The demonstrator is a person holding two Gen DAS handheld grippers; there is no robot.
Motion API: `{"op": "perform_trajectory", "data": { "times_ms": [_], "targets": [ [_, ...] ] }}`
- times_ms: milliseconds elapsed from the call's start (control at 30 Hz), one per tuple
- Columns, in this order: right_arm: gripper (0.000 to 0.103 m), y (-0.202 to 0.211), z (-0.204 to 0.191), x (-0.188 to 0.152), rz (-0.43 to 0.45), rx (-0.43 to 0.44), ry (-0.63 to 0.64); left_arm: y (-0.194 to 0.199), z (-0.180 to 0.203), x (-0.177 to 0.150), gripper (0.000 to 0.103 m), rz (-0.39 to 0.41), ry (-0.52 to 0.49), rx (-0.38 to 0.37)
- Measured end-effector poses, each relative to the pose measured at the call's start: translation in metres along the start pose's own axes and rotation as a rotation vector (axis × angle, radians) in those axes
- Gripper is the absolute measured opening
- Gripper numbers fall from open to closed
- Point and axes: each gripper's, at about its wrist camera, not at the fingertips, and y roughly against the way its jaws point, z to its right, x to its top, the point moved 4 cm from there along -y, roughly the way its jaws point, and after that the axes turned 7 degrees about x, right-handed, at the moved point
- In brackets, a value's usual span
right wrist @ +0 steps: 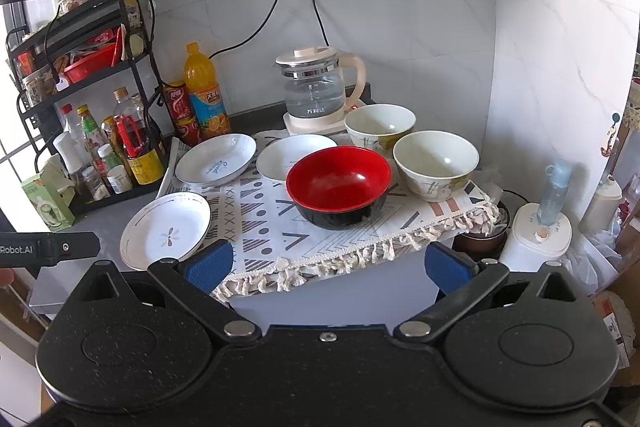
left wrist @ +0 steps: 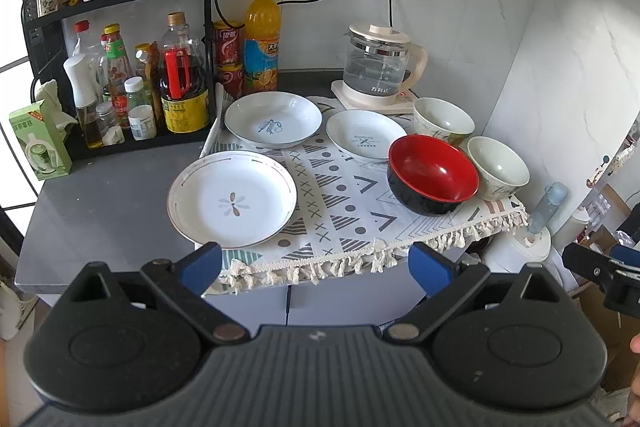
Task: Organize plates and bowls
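Observation:
Three white plates lie on a patterned cloth (left wrist: 336, 211): a flower plate (left wrist: 232, 199) at the front left, a blue-print plate (left wrist: 273, 119) behind it, and a smaller plate (left wrist: 366, 135) to the right. A red-and-black bowl (left wrist: 432, 173) and two cream bowls (left wrist: 498, 167) (left wrist: 442, 119) stand at the right. My left gripper (left wrist: 314, 261) is open and empty, just short of the cloth's fringe. My right gripper (right wrist: 328, 263) is open and empty, in front of the red bowl (right wrist: 338, 185) and near the flower plate (right wrist: 166, 229).
A glass kettle (left wrist: 378, 65) stands on its base at the back, with cords to wall sockets. A black rack of bottles (left wrist: 132, 83), cans and an orange juice bottle (left wrist: 262, 39) fill the back left. A green carton (left wrist: 38, 139) stands on the grey counter (left wrist: 104, 203).

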Motion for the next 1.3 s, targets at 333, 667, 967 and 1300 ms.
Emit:
{"op": "perform_trajectory", "data": {
  "times_ms": [333,667,967,1300],
  "targets": [
    [0.103,0.003,-0.001,0.001,0.007,0.01,0.002,0.0,-0.001,0.001,0.099,-0.004,0.001,-0.004],
    [0.103,0.003,0.006,0.001,0.007,-0.011,-0.009,-0.002,0.005,0.0,0.099,-0.009,0.001,-0.011],
    [0.103,0.002,0.01,0.0,0.002,-0.009,-0.015,-0.006,0.011,-0.002,0.099,-0.022,0.008,-0.005],
    [0.103,0.0,0.013,0.0,-0.003,-0.012,-0.016,-0.009,0.015,-0.001,0.099,-0.028,0.011,0.006]
  ]
}}
